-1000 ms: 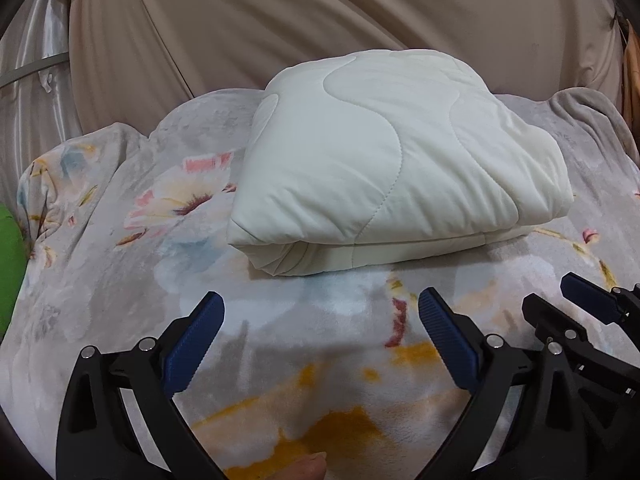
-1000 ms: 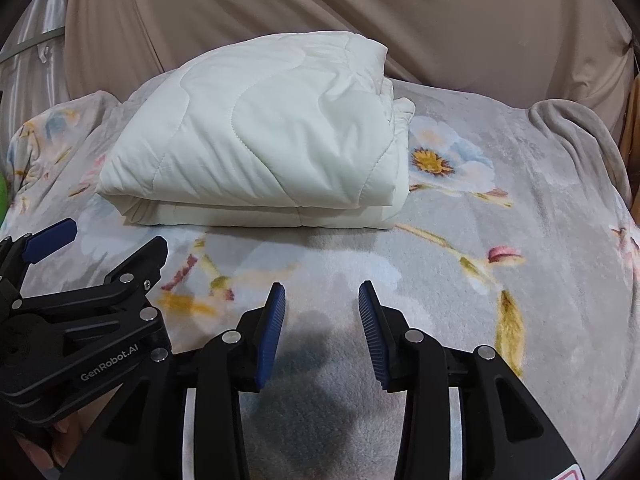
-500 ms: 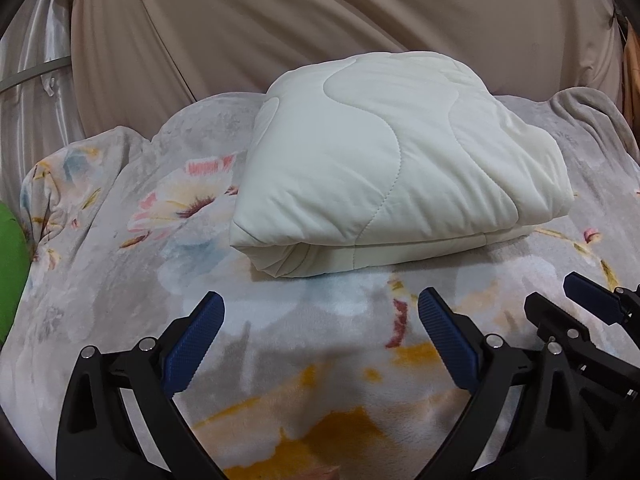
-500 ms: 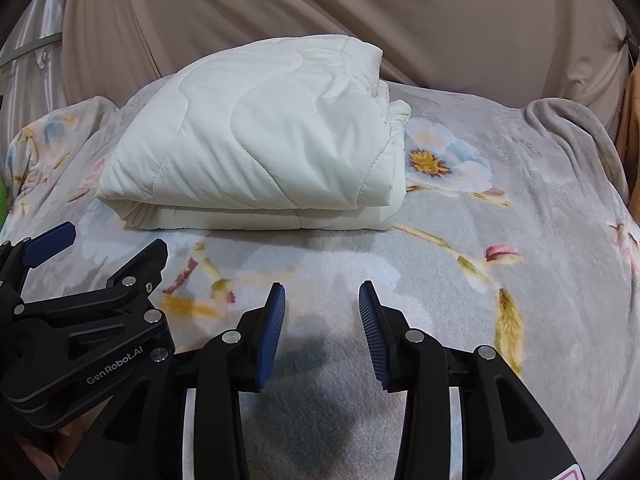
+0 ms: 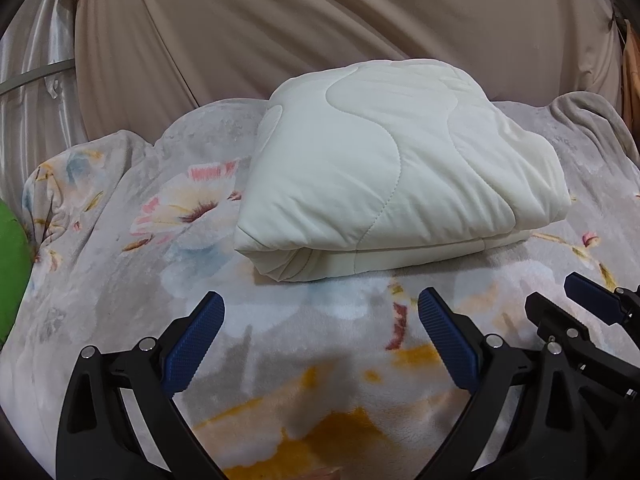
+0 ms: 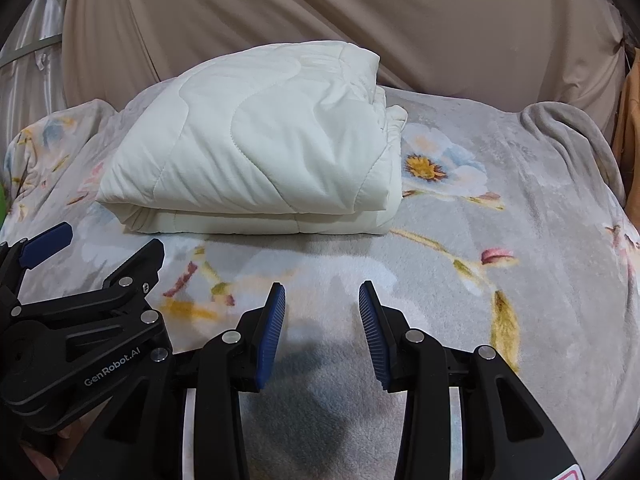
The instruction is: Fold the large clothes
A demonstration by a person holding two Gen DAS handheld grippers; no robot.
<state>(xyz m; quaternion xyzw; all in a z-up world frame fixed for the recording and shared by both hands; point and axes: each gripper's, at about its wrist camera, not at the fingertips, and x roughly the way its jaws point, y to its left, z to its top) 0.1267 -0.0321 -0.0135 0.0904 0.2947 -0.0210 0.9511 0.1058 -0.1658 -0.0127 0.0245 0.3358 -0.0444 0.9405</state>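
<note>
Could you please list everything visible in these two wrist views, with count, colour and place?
folded quilt: one, cream-white with wavy stitching, lying on the blanket ahead of both grippers, touched by neither.
floral blanket: one, grey with pink, blue and yellow flowers, covering the whole surface below.
beige cloth: one, draped as the backdrop behind the quilt.
green object: one, at the far left edge of the left wrist view; cannot tell what it is.
orange fabric: one, at the right edge.
left hand-held gripper: one, black with blue pads, wide open, empty.
right hand-held gripper: one, black with blue pads, open, empty.
</note>
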